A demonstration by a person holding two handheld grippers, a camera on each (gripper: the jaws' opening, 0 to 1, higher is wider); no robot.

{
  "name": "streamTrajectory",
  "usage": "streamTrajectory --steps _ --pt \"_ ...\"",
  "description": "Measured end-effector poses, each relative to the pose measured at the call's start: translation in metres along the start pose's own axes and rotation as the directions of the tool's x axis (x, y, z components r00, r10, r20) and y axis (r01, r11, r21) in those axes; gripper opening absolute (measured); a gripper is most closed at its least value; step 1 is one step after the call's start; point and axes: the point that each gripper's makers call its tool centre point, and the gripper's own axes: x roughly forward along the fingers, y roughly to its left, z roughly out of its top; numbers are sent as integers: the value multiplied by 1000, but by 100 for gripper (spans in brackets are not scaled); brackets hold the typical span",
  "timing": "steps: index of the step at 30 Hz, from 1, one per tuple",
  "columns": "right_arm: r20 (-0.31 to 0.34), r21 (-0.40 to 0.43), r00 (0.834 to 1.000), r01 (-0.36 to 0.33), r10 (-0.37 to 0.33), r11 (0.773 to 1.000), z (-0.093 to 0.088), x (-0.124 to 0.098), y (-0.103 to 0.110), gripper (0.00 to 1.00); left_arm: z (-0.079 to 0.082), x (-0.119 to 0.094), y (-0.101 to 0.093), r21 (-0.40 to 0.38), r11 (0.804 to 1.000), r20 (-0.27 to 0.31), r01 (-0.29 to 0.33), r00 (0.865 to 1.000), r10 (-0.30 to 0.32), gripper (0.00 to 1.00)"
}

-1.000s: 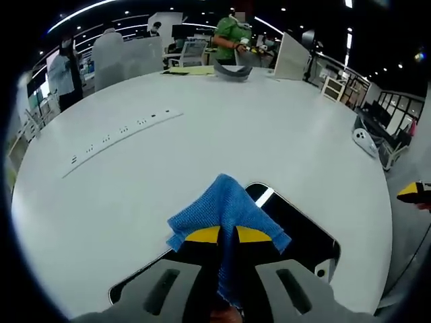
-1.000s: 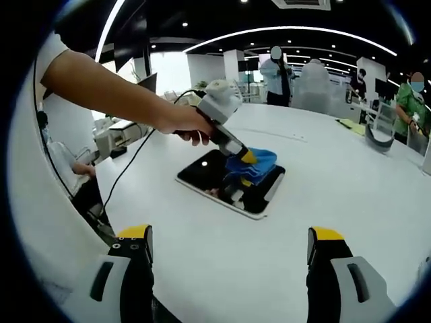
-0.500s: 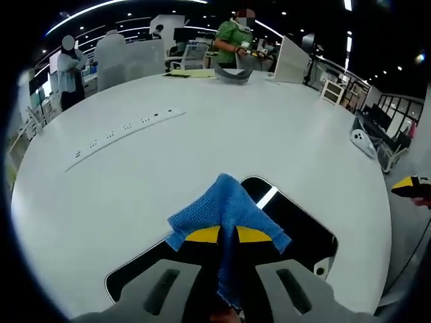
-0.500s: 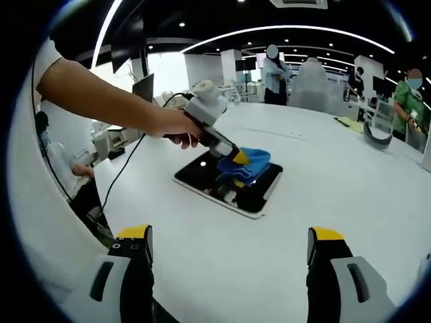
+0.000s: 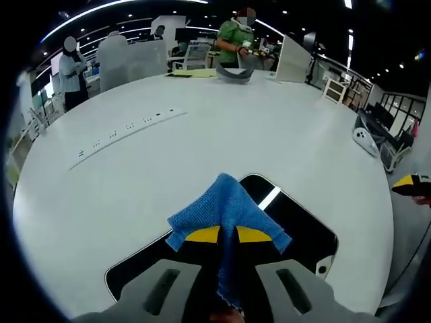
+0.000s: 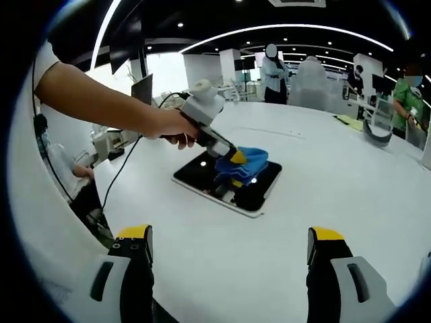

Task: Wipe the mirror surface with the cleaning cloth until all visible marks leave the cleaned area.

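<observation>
Over the last second the left gripper point(image 6: 232, 156), its jaws clamped on the blue cleaning cloth point(image 5: 226, 210), slid the cloth a little across the dark mirror point(image 5: 300, 225) lying flat on the white table point(image 5: 222, 134), so wiping looked under way, while the right gripper point(image 6: 229, 252) hovered nearby, jaws apart and empty.

No text, label or number is readable anywhere.

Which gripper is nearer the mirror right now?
Left. The left gripper holds the cloth down on the mirror. The right gripper hangs open over bare table, well short of the mirror's near edge.
</observation>
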Motion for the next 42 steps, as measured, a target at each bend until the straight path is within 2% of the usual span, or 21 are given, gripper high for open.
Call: streamTrajectory --steps 10,13,42 --pt "-9 7 1000 -4 4 1000 -4 2 0 95 -3 -3 -1 2 1000 7 2 1000 -2 5" --pt "-10 8 1000 -5 5 1000 -4 3 0 95 -4 -4 -1 -26 1000 11 10 1000 -9 5" --pt "-19 3 1000 -14 14 1000 -5 4 6 95 -15 -14 -10 -26 1000 44 10 999 -9 5"
